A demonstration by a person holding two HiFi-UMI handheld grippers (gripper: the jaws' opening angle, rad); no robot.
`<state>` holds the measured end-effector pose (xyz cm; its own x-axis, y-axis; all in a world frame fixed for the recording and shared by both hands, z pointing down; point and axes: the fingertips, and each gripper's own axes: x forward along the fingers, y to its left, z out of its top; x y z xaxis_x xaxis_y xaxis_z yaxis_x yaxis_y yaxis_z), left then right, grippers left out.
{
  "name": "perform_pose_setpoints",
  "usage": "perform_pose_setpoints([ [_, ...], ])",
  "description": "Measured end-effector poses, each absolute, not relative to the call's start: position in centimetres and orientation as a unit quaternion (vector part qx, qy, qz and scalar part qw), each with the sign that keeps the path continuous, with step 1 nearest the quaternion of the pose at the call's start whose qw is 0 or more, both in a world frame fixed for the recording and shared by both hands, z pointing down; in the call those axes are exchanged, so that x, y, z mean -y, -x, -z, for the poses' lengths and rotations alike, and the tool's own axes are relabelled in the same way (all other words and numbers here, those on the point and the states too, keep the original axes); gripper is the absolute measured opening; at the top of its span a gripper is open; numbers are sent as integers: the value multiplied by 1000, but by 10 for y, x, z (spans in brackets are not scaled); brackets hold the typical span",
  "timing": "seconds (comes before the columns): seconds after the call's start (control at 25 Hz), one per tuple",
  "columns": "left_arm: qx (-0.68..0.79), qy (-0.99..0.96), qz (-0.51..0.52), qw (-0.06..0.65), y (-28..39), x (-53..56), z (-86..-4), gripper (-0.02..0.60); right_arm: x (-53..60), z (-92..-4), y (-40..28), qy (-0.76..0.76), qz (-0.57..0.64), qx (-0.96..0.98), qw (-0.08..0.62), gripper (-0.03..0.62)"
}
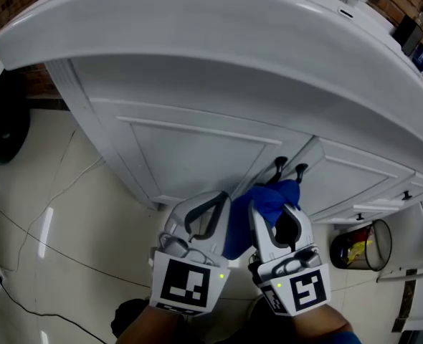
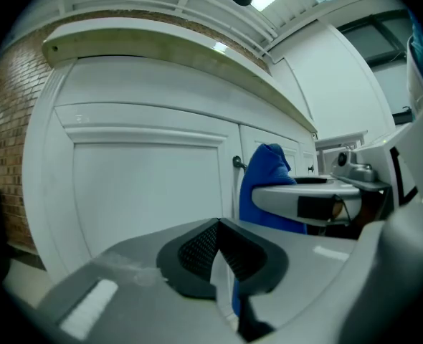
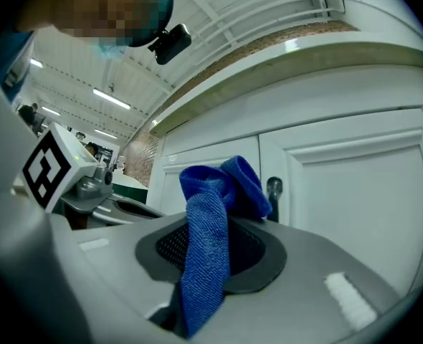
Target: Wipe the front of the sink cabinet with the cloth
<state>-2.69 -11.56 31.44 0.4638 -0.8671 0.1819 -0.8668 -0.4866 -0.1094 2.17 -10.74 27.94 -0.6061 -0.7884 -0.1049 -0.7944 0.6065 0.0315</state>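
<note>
Right gripper (image 3: pixel 213 229): dark meshed pads (image 3: pixel 170 248) clenched on the blue looped-pile cloth (image 3: pixel 206 264), pinched about mid-length, with a rolled bunch standing up past the tips and a narrow tail hanging down behind them. Left gripper (image 2: pixel 216 228): pads (image 2: pixel 196 253) pressed together at the tips, nothing between them; it sits just beside the right one, idle. The cloth reads as soft, light and limp, with no stiffness of its own. It will fold wherever you push it, and the pile should drag a little on painted wood rather than skate. Your hold looks narrow for wiping: only the bunch ahead of the tips can meet the door, so you'd likely do better with more fabric spread forward, else the hard jaw tips may scrape the paint. No call to squeeze harder; nothing here to break. The bunch sits near the door seam of the white panelled sink cabinet (image 1: pixel 197 149), close by a black round door knob (image 3: pixel 274 187); no view shows whether it touches the door. Mind that knob, as the loops could snag on it. Above, the white sink rim (image 1: pixel 197 41) overhangs the doors. Below is cream tiled floor (image 1: pixel 61 221); a clear waste bin (image 1: pixel 362 246) stands off to your right, well apart from the cloth.
</note>
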Motion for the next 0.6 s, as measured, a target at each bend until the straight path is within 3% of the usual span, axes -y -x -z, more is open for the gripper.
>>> perform_pose_setpoints([
  [0.6, -598, 796, 93, -11, 152, 110, -312, 6, 130, -292, 73, 444, -47, -895, 8, 100],
])
